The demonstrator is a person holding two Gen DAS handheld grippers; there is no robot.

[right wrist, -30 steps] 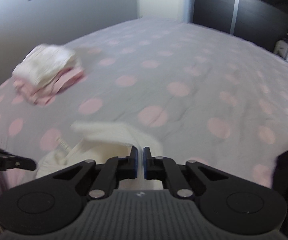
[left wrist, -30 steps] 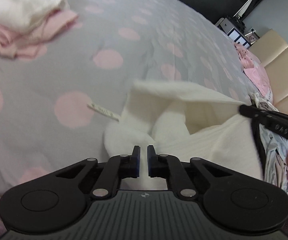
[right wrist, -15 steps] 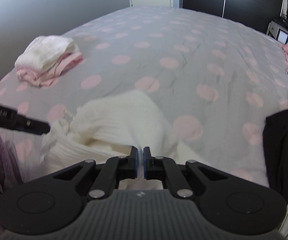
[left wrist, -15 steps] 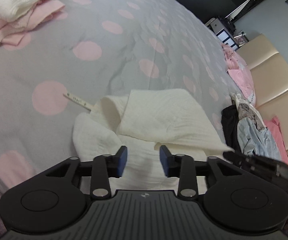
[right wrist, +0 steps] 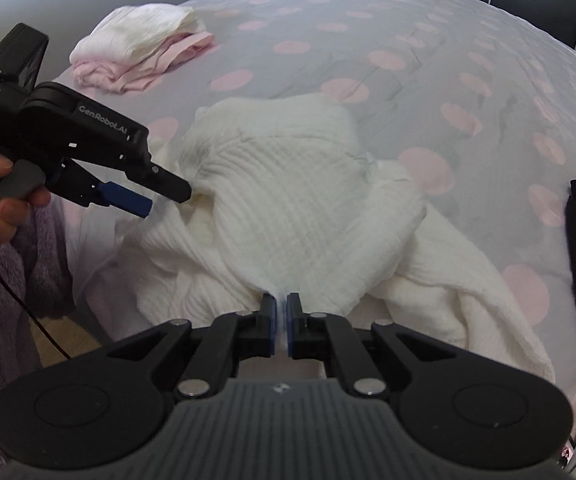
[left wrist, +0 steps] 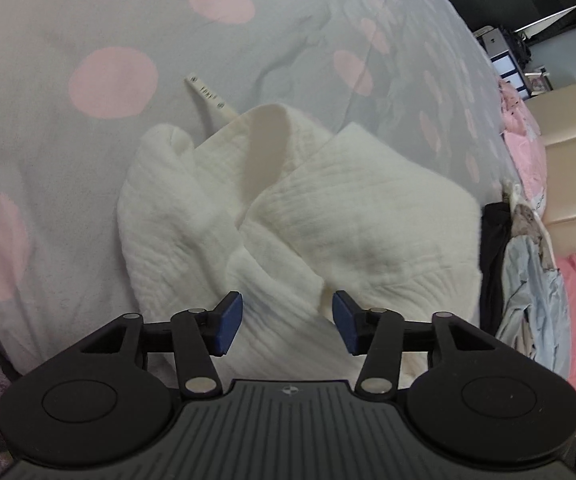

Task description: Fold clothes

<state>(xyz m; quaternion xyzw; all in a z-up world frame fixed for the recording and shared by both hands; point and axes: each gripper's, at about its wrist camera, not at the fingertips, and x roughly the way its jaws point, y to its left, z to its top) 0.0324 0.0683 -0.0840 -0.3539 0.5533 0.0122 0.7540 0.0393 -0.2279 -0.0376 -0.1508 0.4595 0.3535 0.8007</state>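
A cream ribbed garment [left wrist: 300, 220] lies crumpled and partly folded over itself near the bed's front edge; it also shows in the right wrist view [right wrist: 288, 208]. A white care label [left wrist: 207, 98] sticks out from it. My left gripper [left wrist: 285, 324] is open, empty, just above the cloth; in the right wrist view it [right wrist: 159, 196] hovers at the garment's left side. My right gripper [right wrist: 281, 328] is shut on a pinch of the garment's near edge.
The bed has a grey cover with pink dots [right wrist: 428, 80]. A folded stack of white and pink clothes [right wrist: 143, 46] sits at the far left. Dark, blue and pink unfolded clothes [left wrist: 528, 272] lie at the right. A purple fleece [right wrist: 3, 280] hangs at the left edge.
My left gripper opened, let go of the garment and drew back. My right gripper pulled its held part toward me and down, laying the cloth over itself.
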